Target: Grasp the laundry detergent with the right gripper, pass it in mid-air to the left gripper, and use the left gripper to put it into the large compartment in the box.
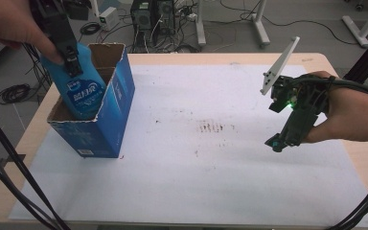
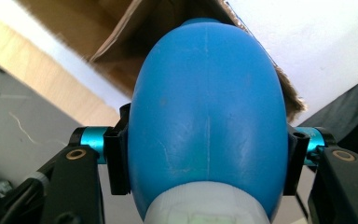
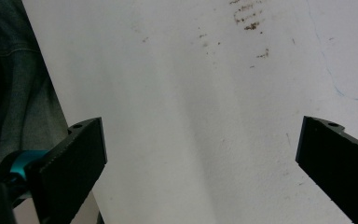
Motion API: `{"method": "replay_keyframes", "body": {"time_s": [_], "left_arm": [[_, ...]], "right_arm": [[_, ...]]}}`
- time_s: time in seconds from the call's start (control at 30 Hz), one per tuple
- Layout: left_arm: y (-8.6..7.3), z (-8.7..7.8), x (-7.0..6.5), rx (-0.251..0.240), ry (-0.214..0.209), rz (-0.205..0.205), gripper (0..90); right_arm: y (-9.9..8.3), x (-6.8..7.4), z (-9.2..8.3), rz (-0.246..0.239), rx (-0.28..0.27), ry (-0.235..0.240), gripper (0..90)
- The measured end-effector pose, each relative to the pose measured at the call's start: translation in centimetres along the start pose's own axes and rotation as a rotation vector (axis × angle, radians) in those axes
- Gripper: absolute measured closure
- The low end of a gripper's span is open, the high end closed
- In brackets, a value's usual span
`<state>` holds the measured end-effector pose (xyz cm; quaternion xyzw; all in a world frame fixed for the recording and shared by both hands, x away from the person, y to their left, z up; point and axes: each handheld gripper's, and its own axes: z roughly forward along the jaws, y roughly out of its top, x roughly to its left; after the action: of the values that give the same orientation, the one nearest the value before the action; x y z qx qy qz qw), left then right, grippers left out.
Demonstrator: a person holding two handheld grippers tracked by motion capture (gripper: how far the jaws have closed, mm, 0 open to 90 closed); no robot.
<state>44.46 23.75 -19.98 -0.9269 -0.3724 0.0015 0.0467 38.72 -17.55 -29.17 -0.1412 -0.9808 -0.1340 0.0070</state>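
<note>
Smooth glossy plastic bottle (image 2: 207, 126); torn matt cardboard box (image 1: 117, 103); pale wooden table (image 1: 220, 58).

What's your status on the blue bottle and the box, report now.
Left gripper shut on blue bottle, bottle partway down in open blue cardboard box. Right gripper open, above white sheet. Nothing blocking the box mouth.

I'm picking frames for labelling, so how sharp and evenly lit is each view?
High view: sharp and evenly lit, the label on the blue bottle in the box partly readable. Left gripper view: the bottle sits very close, soft-edged, with mild sheen. Right gripper view: the white sheet is bright and washed out, its stains slightly blurred.
</note>
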Motion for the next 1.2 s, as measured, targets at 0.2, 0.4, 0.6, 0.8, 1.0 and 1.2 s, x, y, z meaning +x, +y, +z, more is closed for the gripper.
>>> {"method": "replay_keyframes", "body": {"time_s": [0.2, 0.4, 0.6, 0.8, 1.0, 1.2], "left_arm": [[0.5, 2.6, -0.2, 0.006, 0.015, 0.114, 38.1], [1.0, 5.2, -0.4, 0.008, 0.029, 0.188, 38.1], [1.4, 7.3, -0.3, 0.013, 0.028, 0.208, 38.0], [1.3, 9.0, -0.3, 0.012, 0.022, 0.217, 38.0], [1.1, 8.9, -0.3, -0.017, 0.020, 0.223, 37.8], [0.9, 8.8, -0.1, -0.027, -0.023, 0.203, 37.4]], "right_arm": [[-0.1, -0.1, 0.0, 0.001, 0.004, 0.003, 0.9], [0.0, -0.2, 0.2, 0.007, 0.006, 0.000, 0.9], [0.0, -0.4, 0.5, 0.014, 0.006, 0.002, 0.9], [0.0, -0.6, 0.9, 0.014, 0.010, 0.005, 0.9], [0.2, -0.7, 1.1, 0.008, 0.009, 0.000, 0.9], [0.3, -0.8, 1.1, 0.010, 0.006, -0.001, 0.9]]}}
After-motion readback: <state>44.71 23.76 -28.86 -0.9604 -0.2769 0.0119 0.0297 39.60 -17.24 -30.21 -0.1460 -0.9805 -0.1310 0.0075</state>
